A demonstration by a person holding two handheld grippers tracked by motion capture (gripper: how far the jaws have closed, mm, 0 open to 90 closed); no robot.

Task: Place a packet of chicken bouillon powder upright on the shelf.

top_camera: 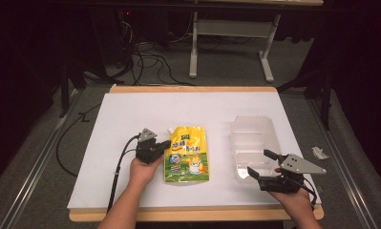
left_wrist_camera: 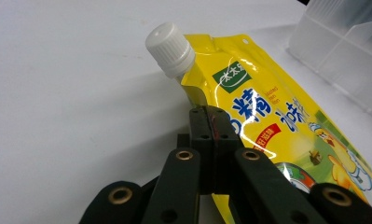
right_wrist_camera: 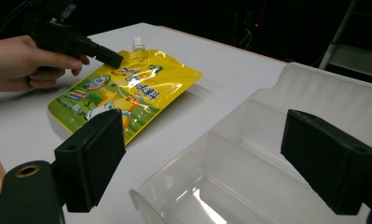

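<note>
Two hand-held grippers worked at the white table (top_camera: 131, 109): nearest the person, the right gripper (top_camera: 260, 164) hovered with its jaws spread wide and empty at the near end of a clear plastic bin (top_camera: 252, 138), while the left gripper (top_camera: 165, 144) had its jaws clamped on the left edge of a yellow spouted pouch (top_camera: 187, 153). The pouch lay flat on the table between the hands, its white cap (left_wrist_camera: 168, 49) pointing away from the person, well apart from the bin. Beyond the table, cables (top_camera: 145, 59) trailed over the dark floor
</note>
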